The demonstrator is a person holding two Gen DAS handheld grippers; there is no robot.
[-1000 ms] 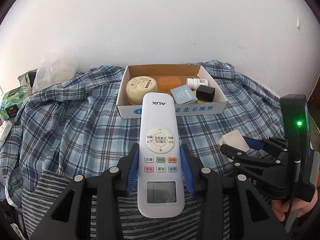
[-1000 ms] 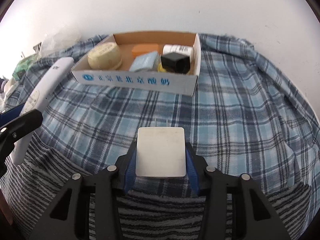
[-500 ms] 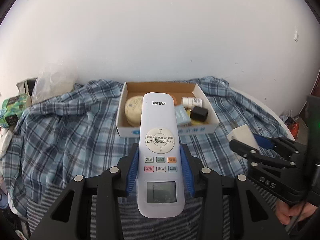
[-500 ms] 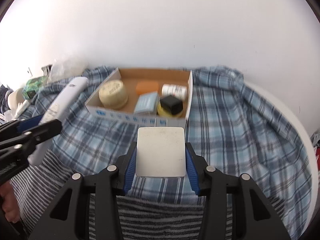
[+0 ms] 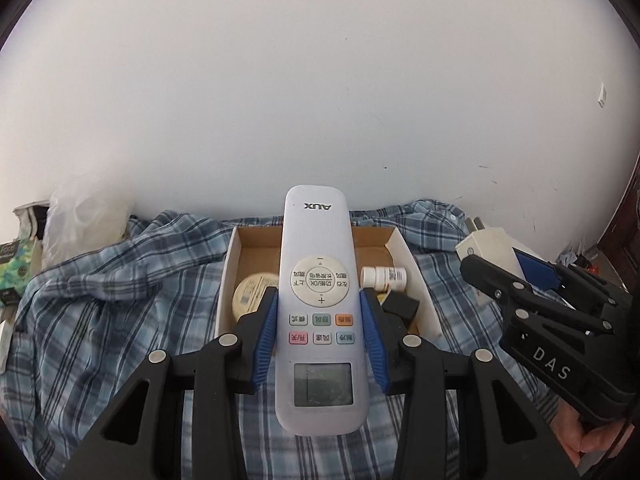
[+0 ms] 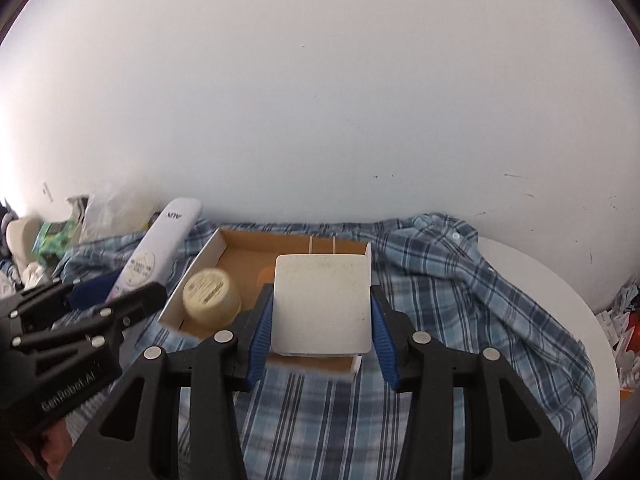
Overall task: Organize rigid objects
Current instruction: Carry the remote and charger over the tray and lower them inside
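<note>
The left claw (image 5: 320,332) is clamped on the remote (image 5: 319,304), held over the box (image 5: 414,276) near the bench's far edge. Just to its right, the right claw (image 6: 320,330) is clamped on the white adapter (image 6: 322,304), above the box's near wall.

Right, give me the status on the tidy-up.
Done: the jar, pill bottle and black block already lie in the box. In hand: left tongs grip the remote, right tongs grip the white plug, both held near the box. Left: put both in.
</note>
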